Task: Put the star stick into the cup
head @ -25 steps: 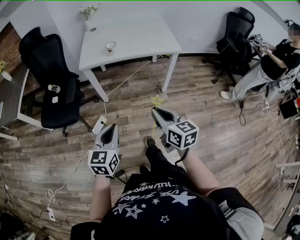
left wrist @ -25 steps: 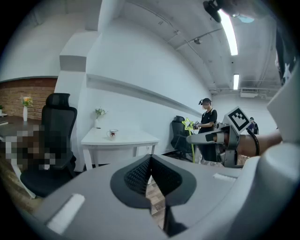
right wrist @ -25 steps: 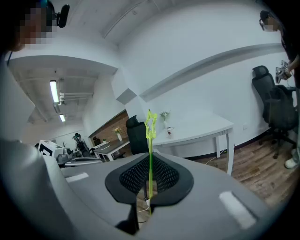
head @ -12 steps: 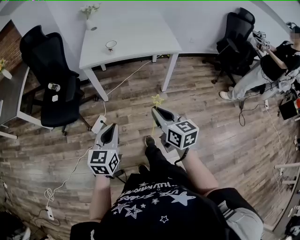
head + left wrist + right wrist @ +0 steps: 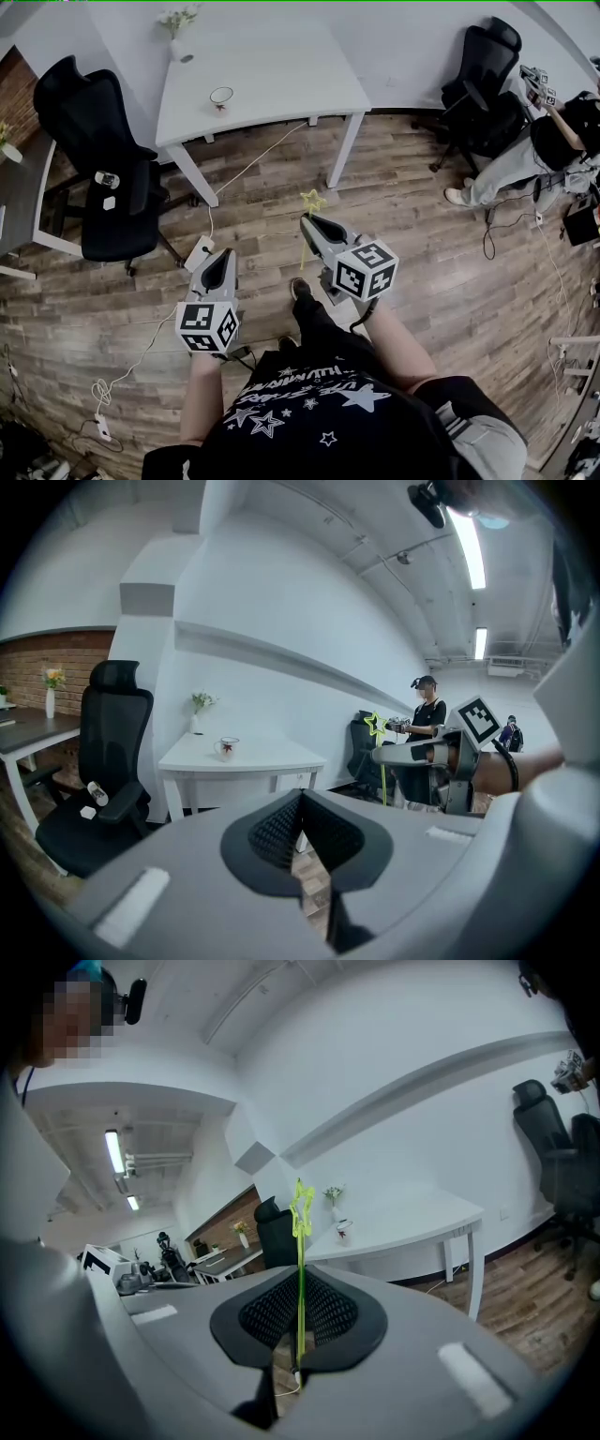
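The star stick [image 5: 310,202], a thin yellow-green rod topped by a star, stands upright in my right gripper [image 5: 307,223], which is shut on its lower part. In the right gripper view the star stick [image 5: 301,1241] rises between the pads, star on top. The cup [image 5: 221,95], small and white with a dark rim, sits near the front of the white table [image 5: 281,66], well ahead of both grippers. The cup [image 5: 344,1229] shows small beyond the star. My left gripper [image 5: 223,254] hovers over the floor, shut and empty; its view shows the cup [image 5: 226,748] and the star stick [image 5: 377,727].
A black office chair [image 5: 103,178] stands left of the table, another chair [image 5: 483,84] at the right with a seated person [image 5: 553,141]. A vase of flowers [image 5: 178,37] is at the table's back. Cables and a power strip [image 5: 197,251] lie on the wooden floor.
The table and chairs have shifted slightly in the head view as the person moves toward the table. Both grippers keep their pose, and the stick stays gripped.
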